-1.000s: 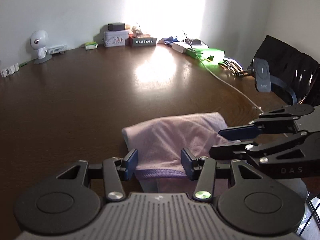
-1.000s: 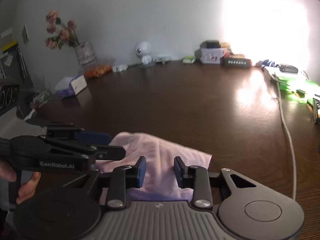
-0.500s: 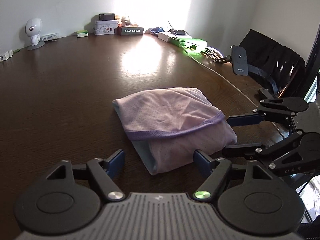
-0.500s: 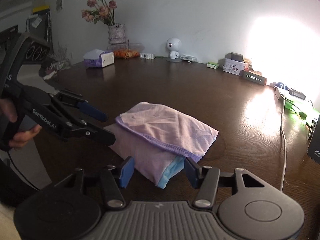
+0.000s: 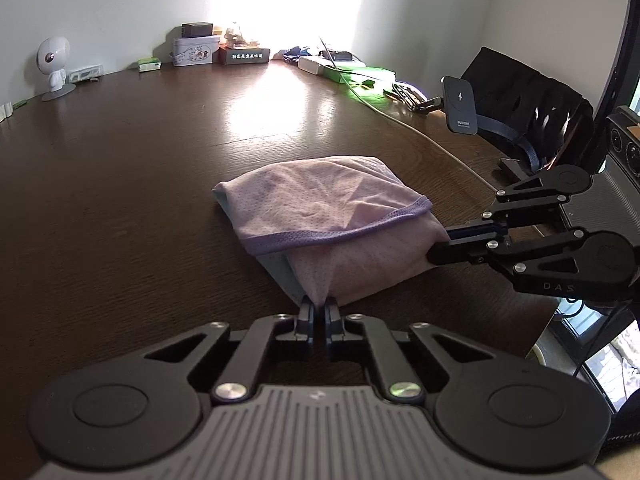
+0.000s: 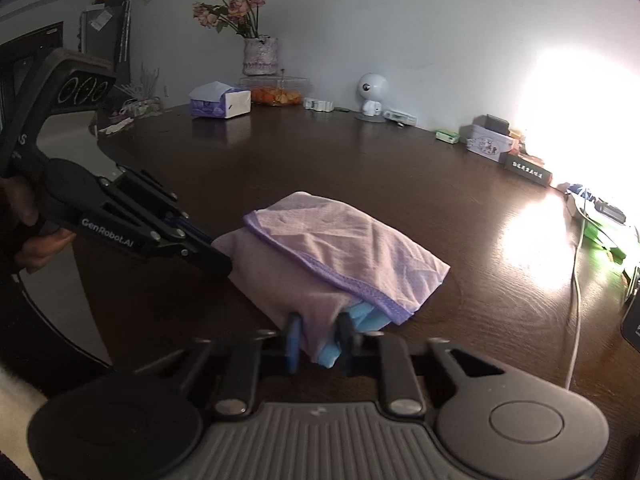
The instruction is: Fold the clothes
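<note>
A folded pink garment (image 5: 320, 208) with a purple hem and a light blue lining lies in the middle of the dark wooden table (image 5: 120, 200). My left gripper (image 5: 319, 312) is closing, and its pads pinch the garment's near corner. From the right wrist view, the left gripper (image 6: 220, 260) meets the cloth's left end, with a hand on its handle. My right gripper (image 6: 319, 336) is closing too, blurred, with pink and blue cloth (image 6: 340, 248) bunched between its fingers. The left wrist view shows the right gripper (image 5: 436, 246) with fingers together on the garment's right edge.
A white cable (image 5: 420, 136) runs along the table's right side past a phone charger stand (image 5: 459, 104) and a black chair (image 5: 532, 96). Boxes (image 5: 196, 50) and a white robot figure (image 5: 54, 64) line the far edge. A tissue box (image 6: 220, 100) and flower vase (image 6: 260, 52) stand far left.
Half a second ago both grippers stood wide open just short of the garment. Now both have closed on its near edge, each at one corner.
</note>
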`<state>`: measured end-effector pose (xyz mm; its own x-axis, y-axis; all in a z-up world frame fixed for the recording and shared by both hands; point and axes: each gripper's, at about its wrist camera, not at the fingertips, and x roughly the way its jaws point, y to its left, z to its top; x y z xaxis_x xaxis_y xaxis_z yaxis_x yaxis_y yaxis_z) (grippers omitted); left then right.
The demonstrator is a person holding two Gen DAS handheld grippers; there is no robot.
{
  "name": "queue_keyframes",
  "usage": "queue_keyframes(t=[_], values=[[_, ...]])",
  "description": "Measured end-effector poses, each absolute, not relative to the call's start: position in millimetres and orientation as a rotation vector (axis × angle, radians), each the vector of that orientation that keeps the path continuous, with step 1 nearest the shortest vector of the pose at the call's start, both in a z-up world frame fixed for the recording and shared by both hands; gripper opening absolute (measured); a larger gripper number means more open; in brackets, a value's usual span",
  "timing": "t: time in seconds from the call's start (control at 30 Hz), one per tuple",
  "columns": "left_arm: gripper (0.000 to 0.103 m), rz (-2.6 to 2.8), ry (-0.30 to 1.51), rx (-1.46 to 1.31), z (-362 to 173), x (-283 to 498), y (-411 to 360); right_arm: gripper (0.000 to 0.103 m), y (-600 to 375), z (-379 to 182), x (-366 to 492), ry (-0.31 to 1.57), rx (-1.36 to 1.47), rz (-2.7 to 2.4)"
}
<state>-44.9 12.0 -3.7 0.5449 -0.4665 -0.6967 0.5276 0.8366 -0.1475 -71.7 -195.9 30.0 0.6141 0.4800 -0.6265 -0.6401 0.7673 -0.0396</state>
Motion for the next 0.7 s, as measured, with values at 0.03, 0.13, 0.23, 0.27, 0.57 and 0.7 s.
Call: queue_keyframes(t=[0.03, 0.13, 0.23, 0.27, 0.57, 0.7], values=[[0.003, -0.585, 0.8, 0.092, -3.3, -47.3, 14.4, 0.005, -195.9, 29.6, -71.9, 0.645, -0.274, 0.653], [0.007, -0.579, 0.81, 0.12, 3.8, -51.7, 21.9, 0.006, -202.2, 33.2, -76.6, 0.663, -0.279, 0.669], [0.039, -0.589, 0.776, 0.088, 22.1, -51.0, 31.1, 0.014, -211.7, 43.4, -82.3, 0.647, -0.278, 0.702], [0.049, -0.587, 0.735, 0.063, 30.4, -47.8, 31.6, 0.017, -214.8, 47.7, -82.1, 0.626, -0.263, 0.709], [0.079, -0.477, 0.746, 0.091, 1.2, 7.6, -25.0, 0.021, -203.7, 34.5, -20.5, 0.635, -0.094, 0.603], [0.09, -0.497, 0.757, 0.062, -3.0, -3.4, -12.4, 0.041, -217.2, 26.3, -26.8, 0.656, -0.076, 0.608]])
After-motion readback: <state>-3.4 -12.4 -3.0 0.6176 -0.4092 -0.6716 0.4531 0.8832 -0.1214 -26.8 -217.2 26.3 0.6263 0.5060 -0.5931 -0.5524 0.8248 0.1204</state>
